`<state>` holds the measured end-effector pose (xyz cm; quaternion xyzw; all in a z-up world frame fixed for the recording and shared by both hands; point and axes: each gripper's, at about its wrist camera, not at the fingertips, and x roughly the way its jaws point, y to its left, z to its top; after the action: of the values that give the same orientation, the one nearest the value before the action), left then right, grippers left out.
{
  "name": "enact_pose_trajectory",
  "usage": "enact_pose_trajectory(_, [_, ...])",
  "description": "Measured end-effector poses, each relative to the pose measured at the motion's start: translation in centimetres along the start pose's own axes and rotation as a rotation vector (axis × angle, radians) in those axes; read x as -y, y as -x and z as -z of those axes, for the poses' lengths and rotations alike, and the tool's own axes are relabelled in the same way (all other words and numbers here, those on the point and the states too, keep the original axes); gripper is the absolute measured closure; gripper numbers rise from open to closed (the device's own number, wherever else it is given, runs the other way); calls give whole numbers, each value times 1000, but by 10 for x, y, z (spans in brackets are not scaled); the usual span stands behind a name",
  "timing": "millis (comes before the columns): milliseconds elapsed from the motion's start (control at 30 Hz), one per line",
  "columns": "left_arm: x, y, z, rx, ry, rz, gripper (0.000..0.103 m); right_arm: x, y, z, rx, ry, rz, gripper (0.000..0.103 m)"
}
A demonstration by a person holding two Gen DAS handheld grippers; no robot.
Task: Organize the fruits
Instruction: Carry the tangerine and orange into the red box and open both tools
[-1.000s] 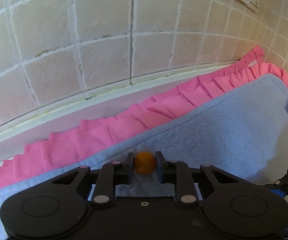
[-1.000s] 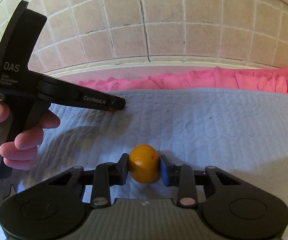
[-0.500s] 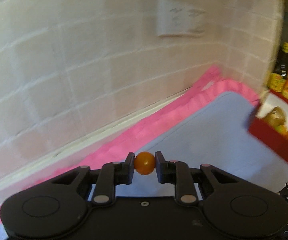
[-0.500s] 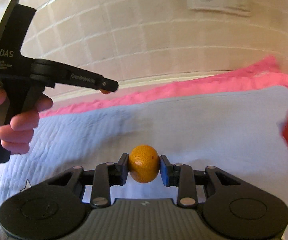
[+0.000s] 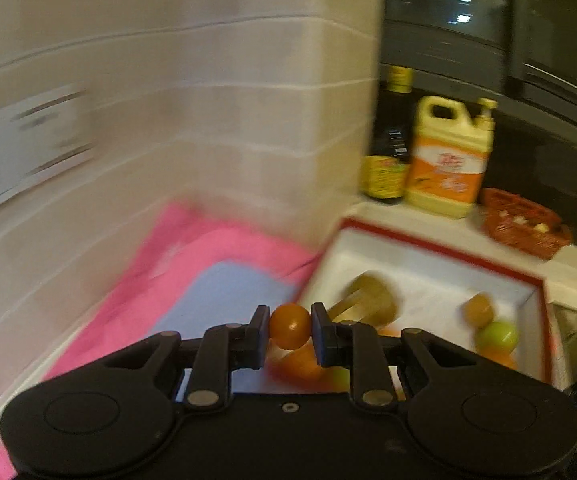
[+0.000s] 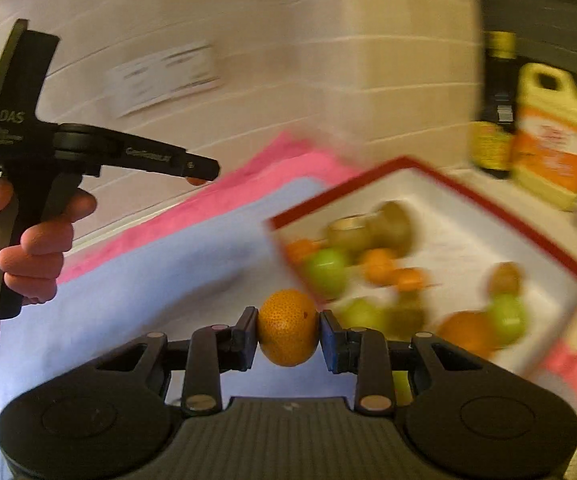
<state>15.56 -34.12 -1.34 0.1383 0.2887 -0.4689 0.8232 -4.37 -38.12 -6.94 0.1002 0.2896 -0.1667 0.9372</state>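
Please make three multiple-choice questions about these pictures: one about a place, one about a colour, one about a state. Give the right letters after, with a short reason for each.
1. Where does the yellow jug stand?
A. inside the box
B. beside the dark bottle, behind the box
C. on the blue cloth

2. What colour is the rim of the white box?
A. red
B. green
C. black

3. What is the state of the right gripper?
A. open and empty
B. shut on a green fruit
C. shut on the orange

Answers:
1 B: the left wrist view shows jug and bottle side by side on the counter beyond the box.
2 A: a red edge runs around the white walls.
3 C: both fingers press the sides of the orange.
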Motion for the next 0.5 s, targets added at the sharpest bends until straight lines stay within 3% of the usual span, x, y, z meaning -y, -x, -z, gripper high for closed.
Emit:
enact_pose_trajectory(233, [75,-88,-45,-48,-51,154,78,70,-15,-26,-8,-68,119,68])
enact_pose_trajectory(500, [98,-184,-50,-232,2,224,78,116,-64,-35,-110,-171,85,68])
